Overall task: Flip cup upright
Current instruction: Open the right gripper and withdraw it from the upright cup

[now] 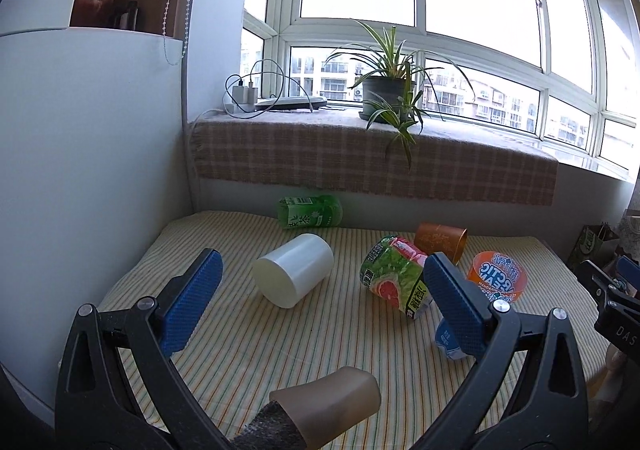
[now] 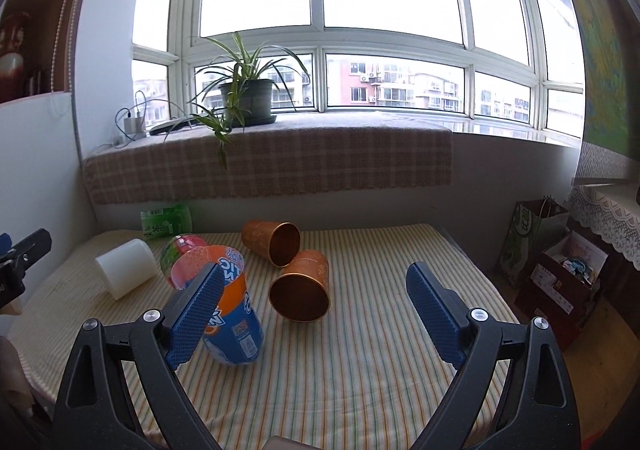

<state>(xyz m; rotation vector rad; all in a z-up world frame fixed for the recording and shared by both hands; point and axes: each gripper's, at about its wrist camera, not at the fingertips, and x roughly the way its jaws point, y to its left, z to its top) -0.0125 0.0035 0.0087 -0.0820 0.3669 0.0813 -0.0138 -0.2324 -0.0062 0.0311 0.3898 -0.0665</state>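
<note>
White cup (image 1: pixel 294 270): on its side, far left of striped table (image 1: pixel 248 350). Second copper cup (image 2: pixel 300 290) visible to right wrist only. Left gripper (image 1: pixel 322 302) and right gripper (image 2: pixel 314 306): hovering, fingers apart, holding nothing.

White cup (image 1: pixel 294 269), copper cups (image 2: pixel 299 289) (two) — striped yellow-green tablecloth (image 2: pixel 360 370), blue pads (image 1: pixel 192 302)

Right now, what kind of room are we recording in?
Most likely a lived-in apartment room, not a lab: a bay window facing apartment blocks, a potted spider plant on the blanket-covered sill, and tipped cups such as the white cup on a striped tablecloth.
</note>
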